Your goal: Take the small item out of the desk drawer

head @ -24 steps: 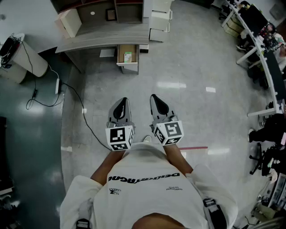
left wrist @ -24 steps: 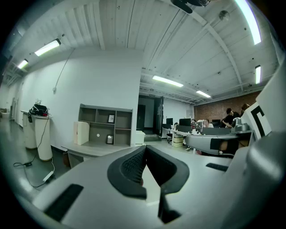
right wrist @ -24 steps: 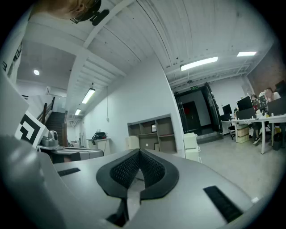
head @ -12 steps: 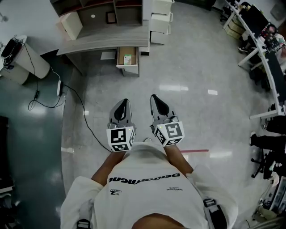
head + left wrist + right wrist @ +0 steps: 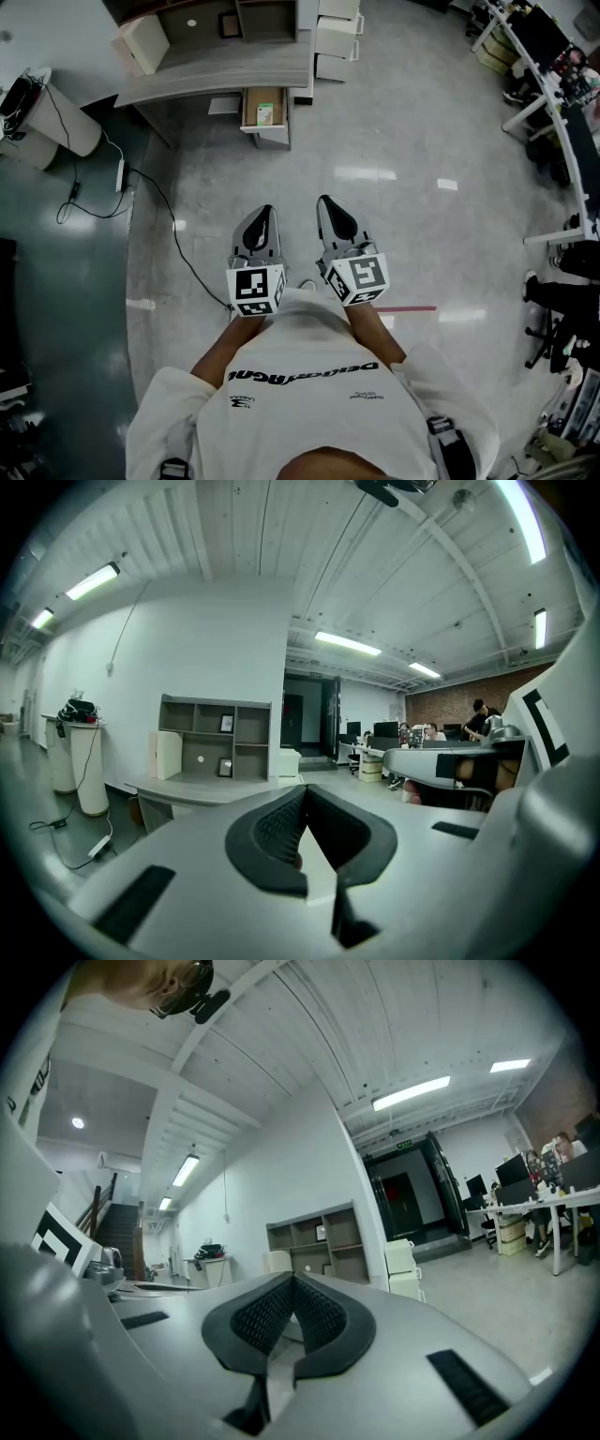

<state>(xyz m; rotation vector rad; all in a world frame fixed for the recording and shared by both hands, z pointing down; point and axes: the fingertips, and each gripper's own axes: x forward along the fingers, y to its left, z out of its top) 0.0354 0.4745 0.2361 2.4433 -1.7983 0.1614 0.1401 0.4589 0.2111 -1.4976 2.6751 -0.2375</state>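
Note:
A curved grey desk [image 5: 216,77] stands far ahead across the floor. Its drawer [image 5: 263,124] is pulled open, and a small green-and-white item [image 5: 266,113] lies inside. My left gripper [image 5: 265,212] and right gripper [image 5: 325,201] are held side by side at waist height, well short of the desk. Both are shut with nothing between the jaws. In the left gripper view the left gripper [image 5: 302,791] has its pads together and points toward the desk [image 5: 202,789]. The right gripper [image 5: 292,1280] looks the same in its own view.
A shelf unit [image 5: 225,21] and a white drawer cabinet [image 5: 336,39] stand behind the desk. A black cable [image 5: 161,208] runs over the floor at the left, near a white cylinder stand [image 5: 42,120]. Office desks with people [image 5: 553,103] line the right side.
The desk and drawer have drifted slightly up in the head view. Both grippers stay shut, side by side, in the same place.

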